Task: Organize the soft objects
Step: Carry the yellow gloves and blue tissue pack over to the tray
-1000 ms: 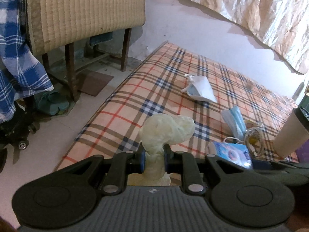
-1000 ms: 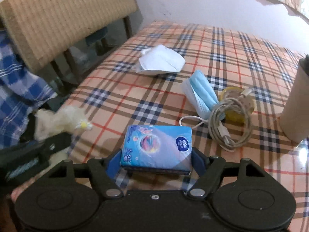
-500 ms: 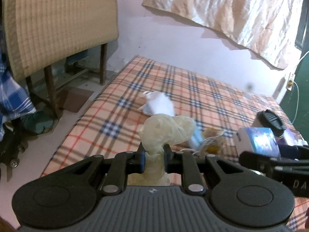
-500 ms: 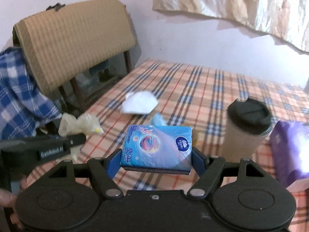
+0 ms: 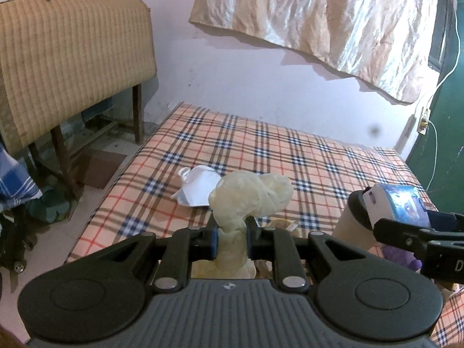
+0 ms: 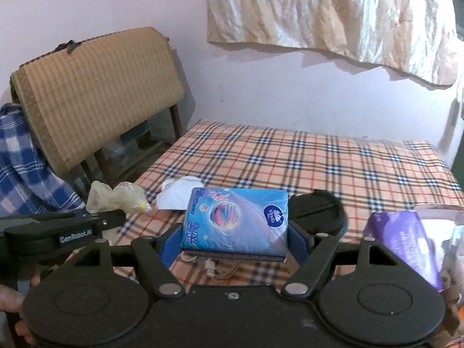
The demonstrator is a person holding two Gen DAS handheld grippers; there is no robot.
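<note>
My left gripper (image 5: 231,239) is shut on a crumpled pale yellow glove (image 5: 250,195), held up above the plaid bed (image 5: 290,150). My right gripper (image 6: 235,239) is shut on a blue tissue pack (image 6: 236,220), its pads pressing both ends. In the right wrist view the left gripper (image 6: 95,217) appears at the left with the pale yellow glove (image 6: 116,195) sticking out. In the left wrist view the right gripper's finger and the tissue pack (image 5: 397,206) appear at the right. A white face mask (image 5: 197,184) lies on the bed beyond both.
A paper cup with a black lid (image 6: 317,210) stands just behind the tissue pack. A purple packet (image 6: 406,243) lies at the right. A coiled white cable (image 6: 211,266) lies under the right gripper. A rack with a tan mat (image 5: 66,66) stands left of the bed.
Both grippers rose and tilted up from the bed with their loads, so wall and hanging cloth now fill the upper views. The blue mask and cable dropped out of sight below.
</note>
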